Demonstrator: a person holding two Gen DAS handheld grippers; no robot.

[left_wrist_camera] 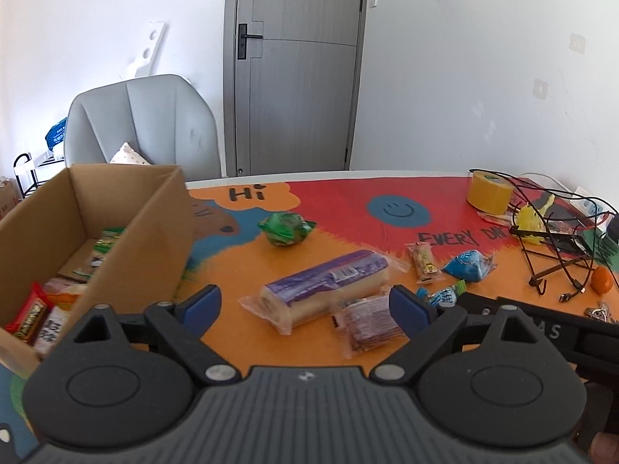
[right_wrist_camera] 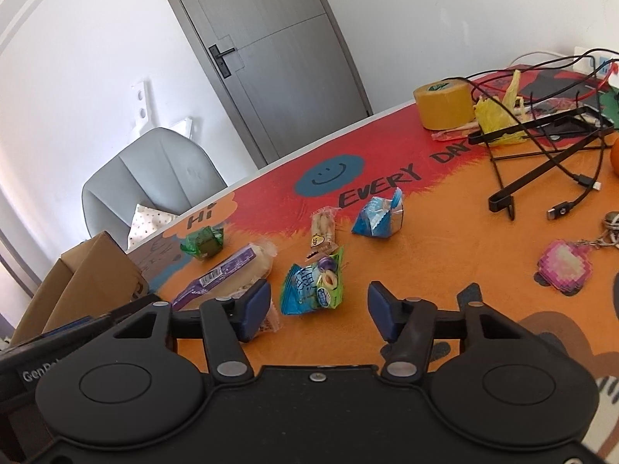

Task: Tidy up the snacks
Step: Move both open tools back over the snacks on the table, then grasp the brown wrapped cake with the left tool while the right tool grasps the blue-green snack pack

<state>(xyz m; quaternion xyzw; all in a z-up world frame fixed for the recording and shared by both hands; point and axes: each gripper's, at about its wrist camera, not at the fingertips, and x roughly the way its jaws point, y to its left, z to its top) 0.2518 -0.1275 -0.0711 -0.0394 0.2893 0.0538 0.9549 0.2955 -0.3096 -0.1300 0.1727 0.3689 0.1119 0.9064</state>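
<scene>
Left gripper (left_wrist_camera: 305,305), jaws wide and empty, hovers over the purple-wrapped cake bar (left_wrist_camera: 325,286) mid-worktop (left_wrist_camera: 340,201); right gripper (right_wrist_camera: 318,311), parted and empty, frames the blue-green snack packet (right_wrist_camera: 313,286). Risk: crowded wrappers invite pinching neighbouring packets, missing the cardboard box (left_wrist_camera: 116,232) at the left edge.

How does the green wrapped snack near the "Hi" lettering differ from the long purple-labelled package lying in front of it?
The green wrapped snack is small, rounded and crinkly with twisted ends; the purple-labelled package is long, loaf-shaped and much larger. The green snack's wrapper is opaque green all over, while the package's clear film shows pale contents under a purple label. The green snack lies farther back, by the cardboard box; the package lies before the left gripper. Both rest loose on the table mat, outside the box.
</scene>
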